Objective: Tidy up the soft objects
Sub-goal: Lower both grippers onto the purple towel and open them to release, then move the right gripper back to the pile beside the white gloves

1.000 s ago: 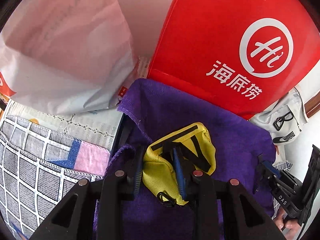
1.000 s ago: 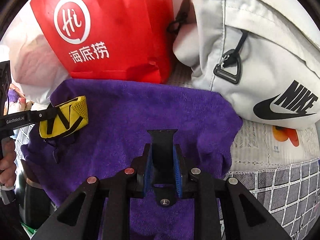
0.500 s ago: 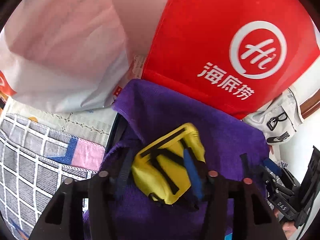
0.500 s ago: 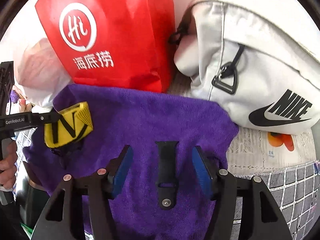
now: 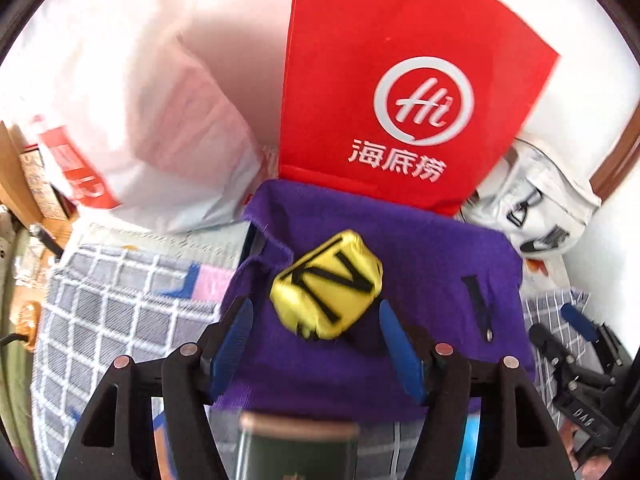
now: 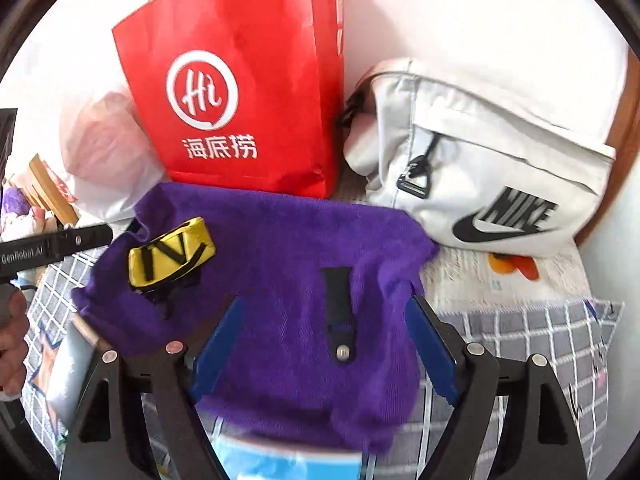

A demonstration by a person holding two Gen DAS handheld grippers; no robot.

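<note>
A purple towel point(image 5: 420, 264) lies spread on the checked cloth; it also shows in the right wrist view point(image 6: 280, 264). A yellow pouch with black straps point(image 5: 326, 282) rests on the towel's left part, also seen in the right wrist view point(image 6: 170, 254). A black strap point(image 6: 339, 312) lies on the towel's right part, also in the left wrist view point(image 5: 478, 306). My left gripper point(image 5: 316, 340) is open, just behind the pouch, not touching it. My right gripper point(image 6: 324, 348) is open around the strap's near end without gripping it.
A red paper bag point(image 5: 404, 92) and a white plastic bag point(image 5: 140, 120) stand behind the towel. A white Nike bag point(image 6: 480, 168) lies at the right. A grey checked cloth point(image 5: 104, 300) covers the surface. A dark green object point(image 5: 296, 452) sits below my left gripper.
Both grippers opened and pulled back. The left let go of the yellow pouch, the right let go of the black strap; both now lie on the towel.
</note>
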